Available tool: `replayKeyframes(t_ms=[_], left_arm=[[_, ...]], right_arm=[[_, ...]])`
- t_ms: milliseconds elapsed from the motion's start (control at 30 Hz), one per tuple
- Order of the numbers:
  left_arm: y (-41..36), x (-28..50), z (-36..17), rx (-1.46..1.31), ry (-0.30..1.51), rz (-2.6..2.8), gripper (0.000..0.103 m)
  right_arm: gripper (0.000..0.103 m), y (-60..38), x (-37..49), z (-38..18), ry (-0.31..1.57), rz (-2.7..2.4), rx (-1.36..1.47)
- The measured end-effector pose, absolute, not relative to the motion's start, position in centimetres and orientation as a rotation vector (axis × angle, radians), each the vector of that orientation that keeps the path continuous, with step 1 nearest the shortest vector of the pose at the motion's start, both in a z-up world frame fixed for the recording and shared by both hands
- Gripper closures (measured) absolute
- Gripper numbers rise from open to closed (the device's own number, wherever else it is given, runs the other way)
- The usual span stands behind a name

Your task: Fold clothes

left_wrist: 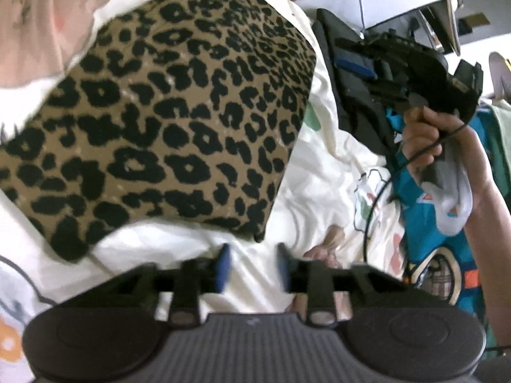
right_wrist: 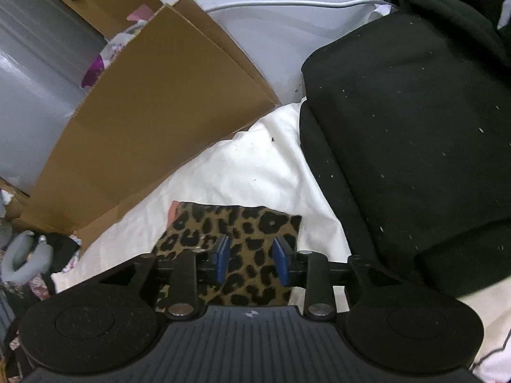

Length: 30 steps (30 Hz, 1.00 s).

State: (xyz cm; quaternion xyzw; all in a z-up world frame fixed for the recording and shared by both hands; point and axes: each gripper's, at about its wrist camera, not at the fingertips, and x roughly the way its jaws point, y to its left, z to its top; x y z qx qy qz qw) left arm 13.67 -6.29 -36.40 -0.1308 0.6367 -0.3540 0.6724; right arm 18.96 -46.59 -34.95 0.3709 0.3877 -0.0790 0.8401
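Left claw [left_wrist: 252, 266] apart | right claw [right_wrist: 250, 263] apart | 1 leopard-print garment [left_wrist: 166, 121] folded

Both wrist cameras look steeply down, close over the white bedsheet [left_wrist: 319, 166]; each catches the folded leopard-print garment [left_wrist: 166, 121].

a lived-in bedroom in a home. a bed with a white printed duvet [left_wrist: 325, 166] serves as the work surface, with a folded leopard-print garment [left_wrist: 166, 121] lying on it and more clothes, black [right_wrist: 415, 134] and bright blue [left_wrist: 424, 223], heaped alongside. flattened cardboard boxes [right_wrist: 153, 121] lean against a white wall [right_wrist: 271, 28] by the bed, a cable [right_wrist: 287, 3] runs along that wall, and soft clutter lies on the floor
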Motion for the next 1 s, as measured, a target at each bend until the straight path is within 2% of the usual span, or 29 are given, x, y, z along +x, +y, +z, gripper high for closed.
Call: replayKeyframes(t_ms=[33, 67, 200, 267, 567, 633, 667, 800, 933, 1000], left_arm=[[-6.2, 13.9, -35.9, -0.287, 1.421, -0.800, 0.058], [-6.2, 14.1, -35.4, -0.277, 1.406, -0.804, 0.058], [-6.5, 15.4, -33.3, -0.245, 1.347, -0.808, 0.058], [-6.6, 16.4, -32.5, -0.237, 1.316, -0.806, 0.054], [-8.4, 22.0, -30.8, -0.117, 1.160, -0.756, 0.050], [-9.2, 23.2, -30.8, -0.095, 1.143, -0.747, 0.049], [-9.5, 23.8, -30.7, -0.080, 1.141, -0.742, 0.049], [-10.3, 26.2, -30.5, -0.028, 1.115, -0.733, 0.048], [-11.2, 28.3, -30.8, 0.026, 1.118, -0.740, 0.038], [-11.7, 29.0, -31.3, 0.039, 1.143, -0.759, 0.038]], right_arm=[[0.069, -46.5, 18.6, -35.0, 0.820, -0.163, 0.792], [0.063, -46.4, 18.3, -35.1, 0.824, -0.162, 0.795], [0.063, -45.7, 17.0, -36.0, 0.849, -0.155, 0.810], [0.063, -45.4, 16.6, -36.5, 0.863, -0.153, 0.824], [0.063, -44.3, 15.1, -38.1, 0.895, -0.148, 0.855], [0.059, -44.0, 14.9, -38.4, 0.902, -0.145, 0.858], [0.052, -43.9, 14.8, -38.5, 0.905, -0.143, 0.859], [0.052, -43.1, 14.7, -39.0, 0.915, -0.132, 0.857], [0.052, -42.3, 15.0, -39.3, 0.916, -0.116, 0.863], [0.052, -42.1, 15.1, -39.7, 0.914, -0.118, 0.884]])
